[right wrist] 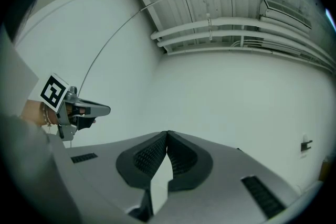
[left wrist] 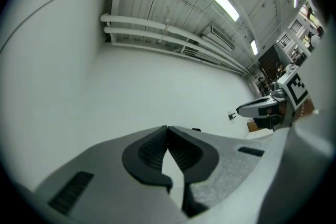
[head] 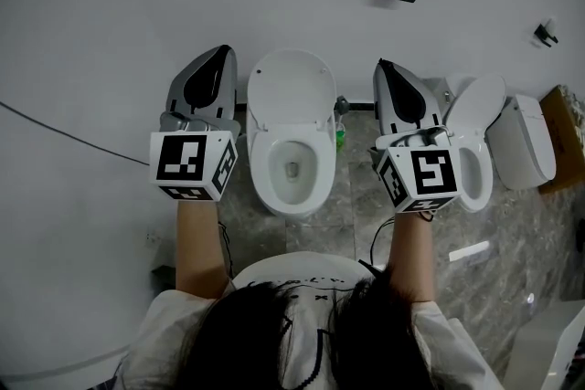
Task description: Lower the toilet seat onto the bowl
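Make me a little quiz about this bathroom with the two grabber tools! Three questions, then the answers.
1. True or false: the jaws of the left gripper stand wide open.
2. In the head view, what stands between the two grippers?
A) a white ceramic toilet with its lid raised
B) a red bucket
C) a wooden chair
3. Fill the gap: the head view shows ___ white toilets on the grey stone floor.

Key
1. False. Its jaws are together with nothing between them, and so are those of the right gripper.
2. A.
3. Two. The second white toilet is partly behind the right gripper.
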Demonstrator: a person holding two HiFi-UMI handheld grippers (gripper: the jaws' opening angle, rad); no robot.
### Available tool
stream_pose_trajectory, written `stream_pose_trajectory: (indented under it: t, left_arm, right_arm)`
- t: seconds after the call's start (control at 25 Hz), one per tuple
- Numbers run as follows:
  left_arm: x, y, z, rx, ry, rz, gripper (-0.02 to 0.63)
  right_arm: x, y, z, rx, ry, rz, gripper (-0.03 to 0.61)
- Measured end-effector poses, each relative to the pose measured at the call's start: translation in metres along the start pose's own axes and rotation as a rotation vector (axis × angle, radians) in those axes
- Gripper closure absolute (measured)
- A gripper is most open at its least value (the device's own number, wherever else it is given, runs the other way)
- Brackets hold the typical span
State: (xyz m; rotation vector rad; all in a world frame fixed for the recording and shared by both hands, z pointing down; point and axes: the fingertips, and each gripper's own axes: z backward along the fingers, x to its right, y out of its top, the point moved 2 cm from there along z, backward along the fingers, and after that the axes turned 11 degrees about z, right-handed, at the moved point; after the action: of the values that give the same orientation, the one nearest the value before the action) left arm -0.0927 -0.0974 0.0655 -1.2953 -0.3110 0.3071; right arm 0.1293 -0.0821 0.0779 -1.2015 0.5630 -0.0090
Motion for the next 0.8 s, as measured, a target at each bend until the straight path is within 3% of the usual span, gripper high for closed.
stream_pose_trajectory:
  t: [0.8]
  left_arm:
    - [-0.004, 0.0, -0.008, -0.002, 0.005, -0.015, 0.604]
  right_arm:
    - [0.001, 0.003, -0.01, -0.011, -0.01, 0.0, 0.552]
